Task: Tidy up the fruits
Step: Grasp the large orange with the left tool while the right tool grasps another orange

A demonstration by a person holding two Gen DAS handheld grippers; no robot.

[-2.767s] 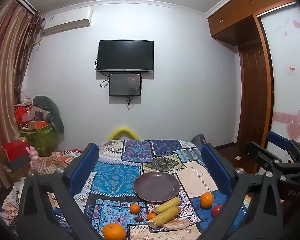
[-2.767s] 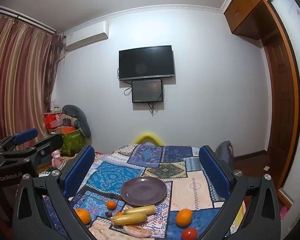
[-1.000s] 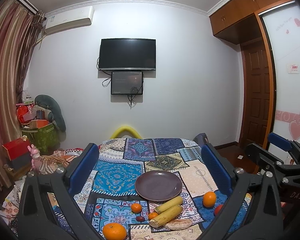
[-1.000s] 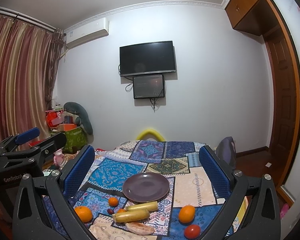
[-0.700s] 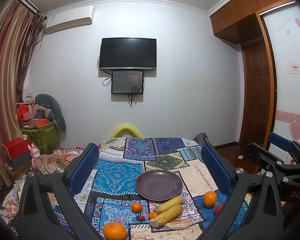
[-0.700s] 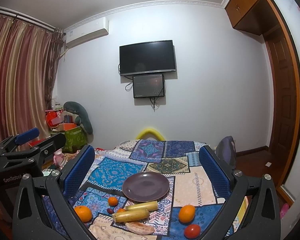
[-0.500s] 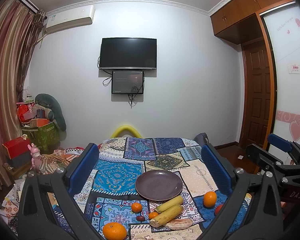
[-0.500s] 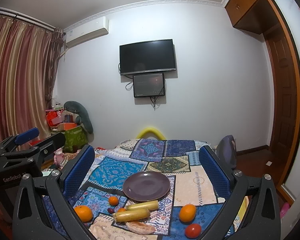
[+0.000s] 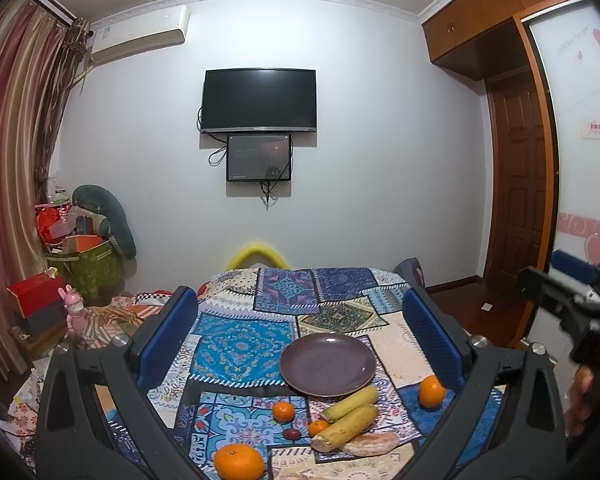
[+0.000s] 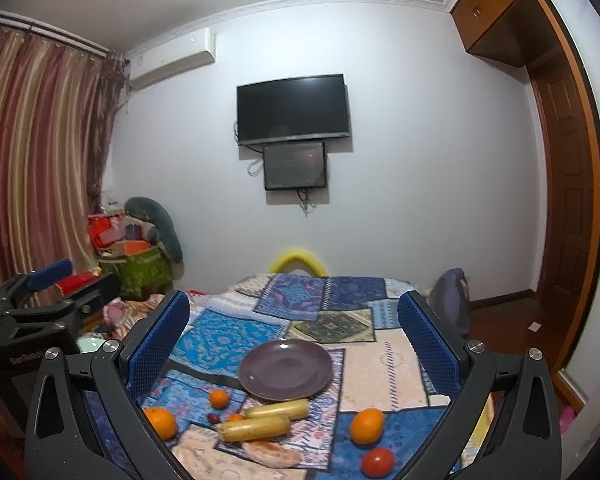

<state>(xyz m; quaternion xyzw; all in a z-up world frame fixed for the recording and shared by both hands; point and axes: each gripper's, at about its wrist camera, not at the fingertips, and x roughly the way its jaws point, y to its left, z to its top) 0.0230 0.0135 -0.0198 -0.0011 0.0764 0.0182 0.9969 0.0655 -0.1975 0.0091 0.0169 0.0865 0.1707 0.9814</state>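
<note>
An empty dark purple plate (image 9: 327, 365) (image 10: 286, 369) lies on the patchwork cloth. In front of it lie two yellow corn cobs (image 9: 350, 416) (image 10: 260, 420), a flat sweet potato (image 10: 272, 453), small oranges (image 9: 283, 412) (image 10: 219, 397), a dark red date (image 9: 291, 434) and bigger oranges (image 9: 239, 462) (image 10: 366, 425). A red tomato (image 10: 377, 462) lies front right. My left gripper (image 9: 300, 340) is open and empty, above and short of the fruit. My right gripper (image 10: 294, 340) is open and empty, also held back.
The cloth-covered table (image 9: 240, 340) runs to the far wall with a TV (image 9: 259, 100). Boxes and a green bin (image 9: 86, 268) stand at the left by the curtain. A wooden door (image 9: 520, 184) is at the right.
Both views have shifted slightly, with the plate and fruit sitting a little lower and nearer. Both grippers stay open. No fruit has moved.
</note>
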